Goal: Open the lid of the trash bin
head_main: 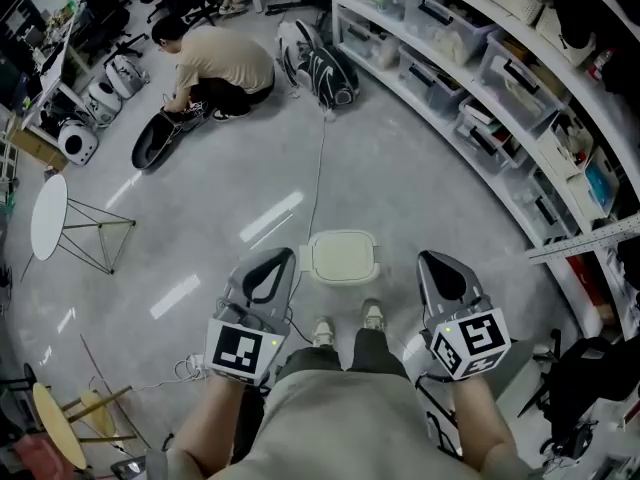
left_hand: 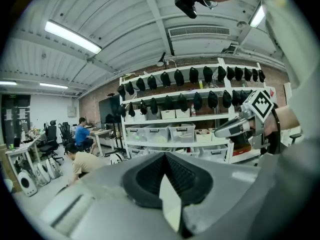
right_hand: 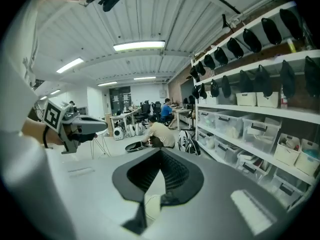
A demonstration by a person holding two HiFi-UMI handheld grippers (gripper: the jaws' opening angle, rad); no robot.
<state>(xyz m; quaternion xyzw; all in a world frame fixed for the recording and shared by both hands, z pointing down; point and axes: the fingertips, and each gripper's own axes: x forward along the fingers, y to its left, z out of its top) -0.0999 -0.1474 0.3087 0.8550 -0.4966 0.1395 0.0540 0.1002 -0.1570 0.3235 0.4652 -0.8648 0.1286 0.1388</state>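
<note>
Left gripper (head_main: 287,256) and right gripper (head_main: 426,259) are pointing forward, jaws closed on nothing, flanking 1 trash bin (head_main: 343,258), its shut lid facing up and its wider side running left-right.

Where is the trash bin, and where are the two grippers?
trash bin (head_main: 343,256), head view, middle of its closed lid.
left gripper (head_main: 287,258), head view, tips of its shut jaws.
right gripper (head_main: 424,259), head view, tips of its shut jaws.

Ceiling tubes (left_hand: 72,36) light the room brightly, leaving pale glare streaks on the floor (head_main: 270,218). Shelves (right_hand: 240,109) bow toward the edges; the near foreground is soft.
</note>
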